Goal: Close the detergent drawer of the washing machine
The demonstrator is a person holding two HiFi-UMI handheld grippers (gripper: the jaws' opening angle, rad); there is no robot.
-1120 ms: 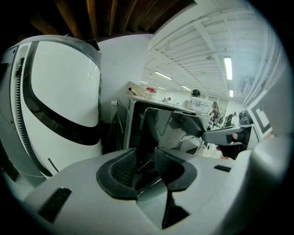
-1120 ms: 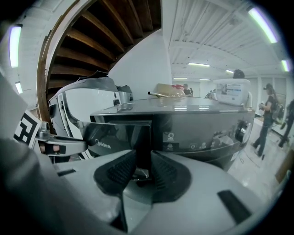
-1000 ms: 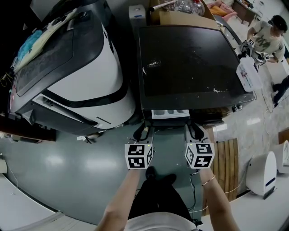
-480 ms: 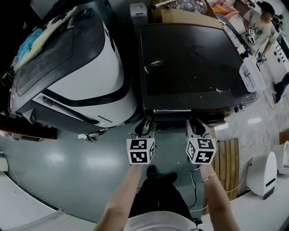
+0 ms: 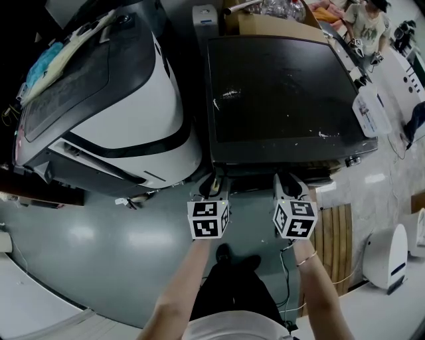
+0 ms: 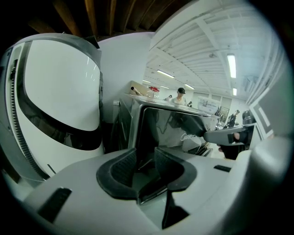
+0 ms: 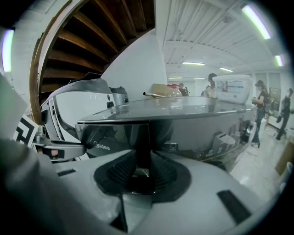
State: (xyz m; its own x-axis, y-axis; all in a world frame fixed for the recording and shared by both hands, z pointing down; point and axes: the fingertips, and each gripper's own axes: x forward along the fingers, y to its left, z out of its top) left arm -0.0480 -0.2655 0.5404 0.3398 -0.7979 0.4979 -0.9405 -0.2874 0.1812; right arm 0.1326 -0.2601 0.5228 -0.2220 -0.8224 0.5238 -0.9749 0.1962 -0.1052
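The dark washing machine (image 5: 279,86) fills the middle of the head view. Its detergent drawer (image 5: 249,170) sits pushed in, flush with the front panel. In the right gripper view the drawer's glossy dark front (image 7: 115,135) carries a brand name. My left gripper (image 5: 212,184) is at the drawer's left end and my right gripper (image 5: 287,180) at its right end. Both have their tips close up against the front. The left gripper (image 6: 144,158) stands open, holding nothing. The right gripper (image 7: 142,165) is open too, and the drawer's right edge shows in its gap.
A large white and black machine (image 5: 133,99) stands just left of the washer. A wooden slat platform (image 5: 332,232) and a white appliance (image 5: 388,255) lie on the floor at the right. A white jug (image 5: 372,113) sits at the washer's right edge. A person (image 5: 365,20) stands beyond.
The white drawer stuck out of the washer's front a second ago and now sits pushed in flush. Both grippers moved a little toward the machine with it. The person at the back walked left.
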